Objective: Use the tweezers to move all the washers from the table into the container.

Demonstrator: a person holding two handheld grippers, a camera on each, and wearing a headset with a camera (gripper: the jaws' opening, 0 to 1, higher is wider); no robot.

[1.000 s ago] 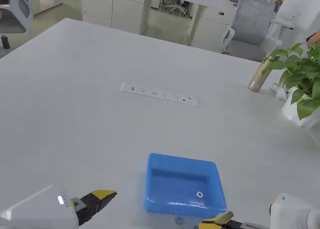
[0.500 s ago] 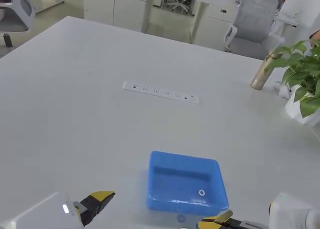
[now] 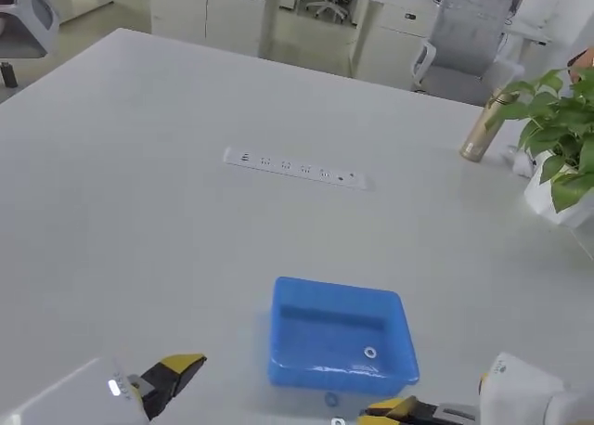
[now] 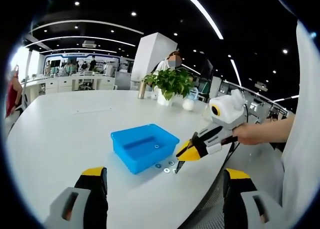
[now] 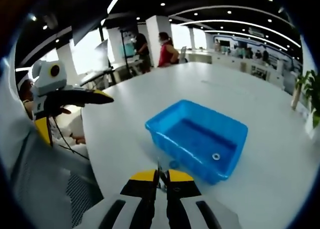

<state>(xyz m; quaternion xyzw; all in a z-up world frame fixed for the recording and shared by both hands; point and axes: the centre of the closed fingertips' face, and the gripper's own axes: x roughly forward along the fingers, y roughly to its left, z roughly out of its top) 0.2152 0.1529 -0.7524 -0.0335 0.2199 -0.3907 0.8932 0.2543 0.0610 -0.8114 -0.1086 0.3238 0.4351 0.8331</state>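
A blue container (image 3: 339, 337) sits near the table's front edge with one washer (image 3: 370, 353) inside it. Loose washers (image 3: 331, 400) lie on the table just in front of the container; in the left gripper view they show as small rings (image 4: 165, 166). My right gripper (image 3: 390, 409) is shut on thin tweezers (image 5: 159, 175), whose tips hover just above those washers (image 5: 173, 164). My left gripper (image 3: 176, 374) hangs left of the container, and its jaws stand wide apart with nothing between them (image 4: 165, 184). In the right gripper view the container (image 5: 200, 136) holds its washer (image 5: 216, 156).
A white power strip (image 3: 295, 170) lies mid-table. A gold bottle (image 3: 478, 133) and a potted plant (image 3: 561, 156) stand at the far right. Office chairs and cabinets are beyond the table. A person's hand holds the right gripper (image 4: 210, 134).
The head camera has shifted a little. The left gripper has drifted slightly down and left, and the right gripper with the tweezers has edged left in front of the container.
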